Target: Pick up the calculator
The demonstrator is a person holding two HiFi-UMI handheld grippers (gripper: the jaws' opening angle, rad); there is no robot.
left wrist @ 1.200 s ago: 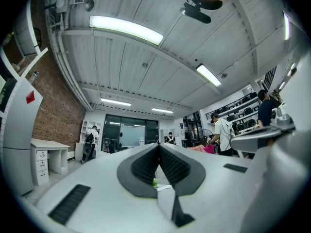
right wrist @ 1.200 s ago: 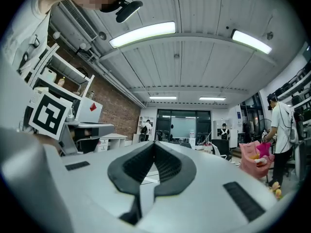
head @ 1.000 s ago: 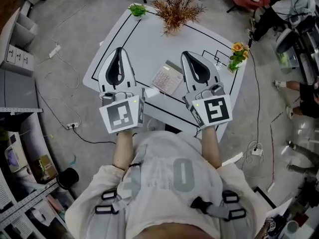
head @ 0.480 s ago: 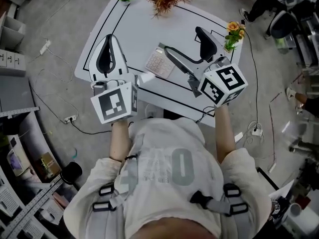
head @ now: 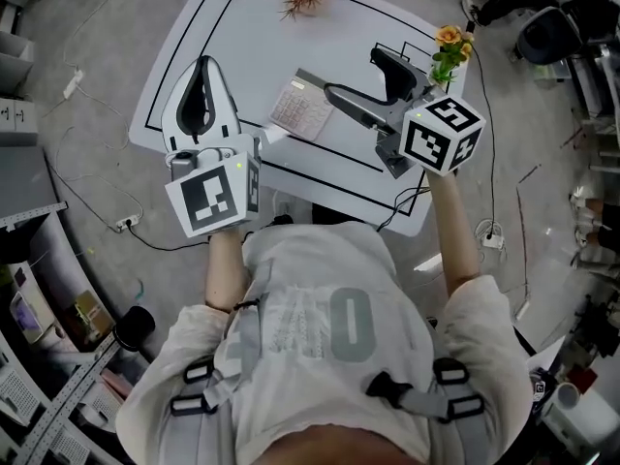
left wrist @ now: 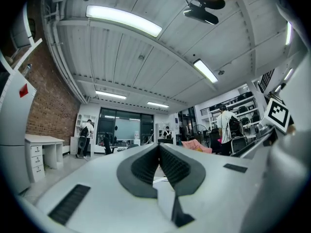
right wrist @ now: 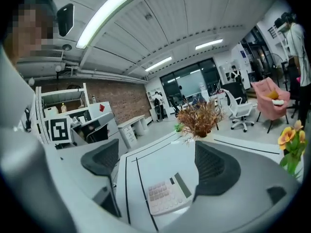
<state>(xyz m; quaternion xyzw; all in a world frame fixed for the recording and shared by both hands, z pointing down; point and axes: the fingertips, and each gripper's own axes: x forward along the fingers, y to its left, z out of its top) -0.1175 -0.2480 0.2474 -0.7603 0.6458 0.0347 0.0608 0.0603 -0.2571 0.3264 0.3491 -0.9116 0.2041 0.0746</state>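
Two tongs, one calculator. My left tongs [head: 202, 66]: closed, empty. My right tongs [head: 351, 72]: jaws just opened wide, gripping nothing. Calculator [head: 300, 111]: flat on bench [head: 252, 46], untouched, lying between both tongs.

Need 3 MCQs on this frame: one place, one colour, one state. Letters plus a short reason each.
1. The calculator lies: A) on the white table B) on the floor C) on a chair.
2. The flower near the right gripper is: A) blue B) yellow C) white.
3. The right gripper is: A) shut on the calculator B) shut, empty C) open, empty.
Key: 1A, it lies flat on the tabletop; 2B, yellow petals show; 3C, its jaws have just been opening and stand wide apart, calculator ahead untouched.
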